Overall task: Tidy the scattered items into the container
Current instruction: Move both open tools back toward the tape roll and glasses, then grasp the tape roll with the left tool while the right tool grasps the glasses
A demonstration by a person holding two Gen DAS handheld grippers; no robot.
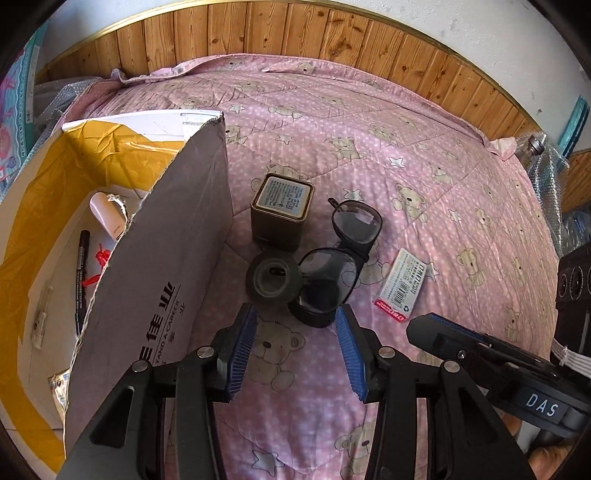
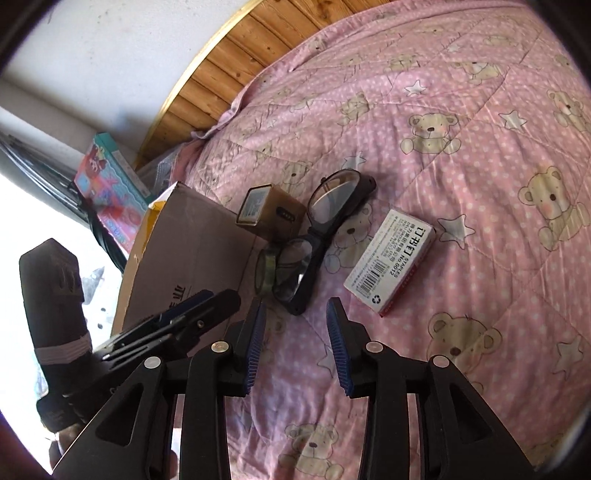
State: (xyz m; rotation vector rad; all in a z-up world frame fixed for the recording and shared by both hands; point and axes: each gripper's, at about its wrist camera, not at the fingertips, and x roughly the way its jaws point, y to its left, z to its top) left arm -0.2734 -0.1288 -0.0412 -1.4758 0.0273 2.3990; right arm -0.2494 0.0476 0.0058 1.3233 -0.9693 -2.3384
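Both claws gape empty: left claw [image 1: 295, 332], right claw [image 2: 295, 325]. Approach the dark-framed plastic glasses [image 1: 340, 258] squarely and pinch the frame, not the lenses, before lifting toward the brown cardboard box [image 1: 155, 258].

Bedroom backdrop beyond the fingers

A pink quilted bedspread printed with bears and stars [image 1: 369, 140] spreads beneath and ahead of the fingers; a knotty wooden plank headboard [image 1: 280, 33] stands far ahead, white plastered wall [image 1: 480, 33] above.

Our left gripper [image 1: 295, 345] and right gripper [image 2: 295, 341] share black angular frames, silver round screws and ribbed blue pads [image 1: 242, 350]. On the right one we read "DAS" in white, beside a white ribbon cable [image 1: 570, 356].
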